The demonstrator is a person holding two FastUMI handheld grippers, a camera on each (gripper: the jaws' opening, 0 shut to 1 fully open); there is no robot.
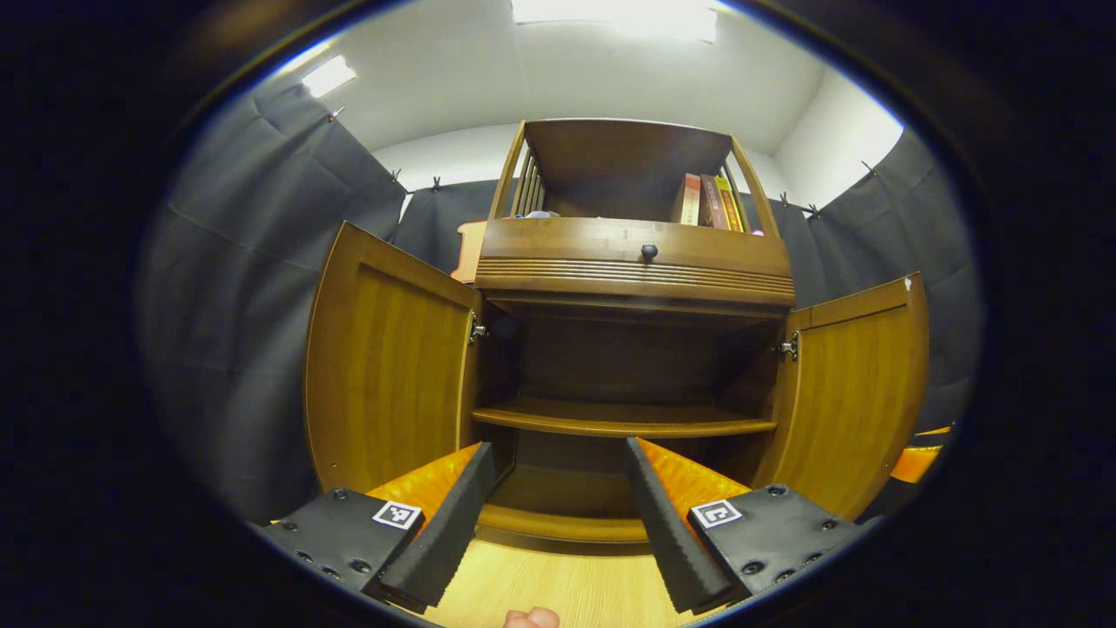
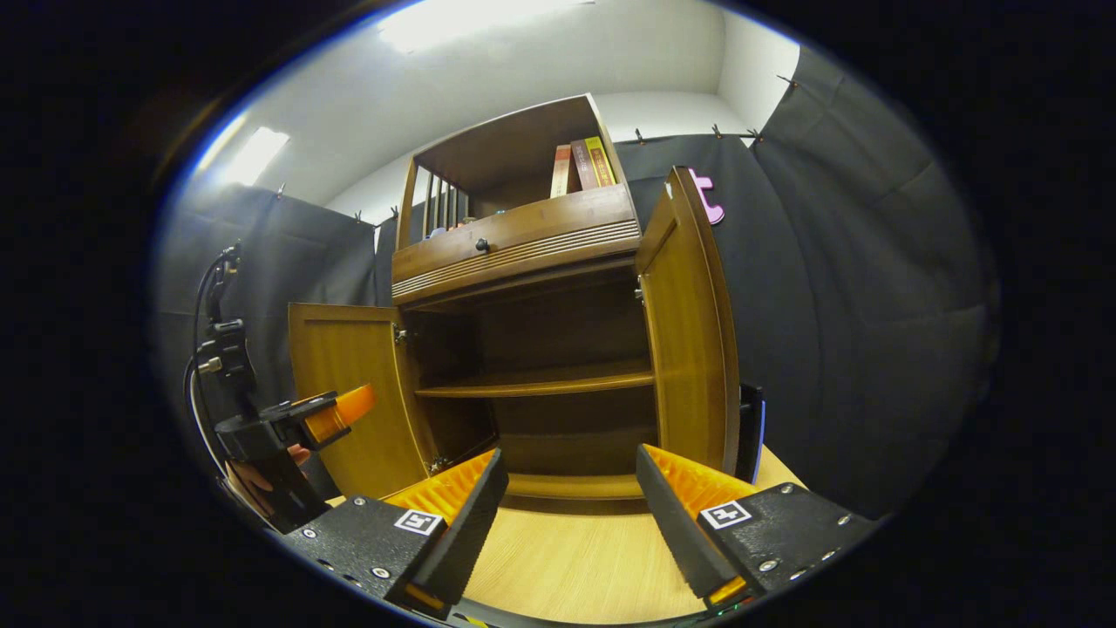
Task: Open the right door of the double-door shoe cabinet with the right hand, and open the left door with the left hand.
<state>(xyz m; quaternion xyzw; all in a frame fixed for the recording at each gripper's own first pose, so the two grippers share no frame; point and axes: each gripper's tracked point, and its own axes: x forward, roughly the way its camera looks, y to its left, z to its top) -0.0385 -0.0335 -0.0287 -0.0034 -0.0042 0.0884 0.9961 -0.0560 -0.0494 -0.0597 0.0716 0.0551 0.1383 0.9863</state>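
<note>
One shoe cabinet [image 1: 634,262] stands on the pale wood floor [image 1: 558,584], straight ahead in the left gripper view and slightly to the left in the right gripper view. Its two doors are both swung wide: the left door [image 1: 384,366] and the right door [image 1: 859,384] stand out from the frame, leaving the interior open. Inside, one shelf [image 1: 623,420] splits the dark space into two compartments. Above the doors runs one drawer front with one small dark knob [image 1: 649,251], and the open top compartment holds three books [image 1: 711,202] upright at its right side. The left tongs [image 1: 558,488] are spread and hold nothing, with bare floor between them and the cabinet's base. The right tongs [image 2: 567,497] are likewise spread and empty, near the right door's lower edge.
</note>
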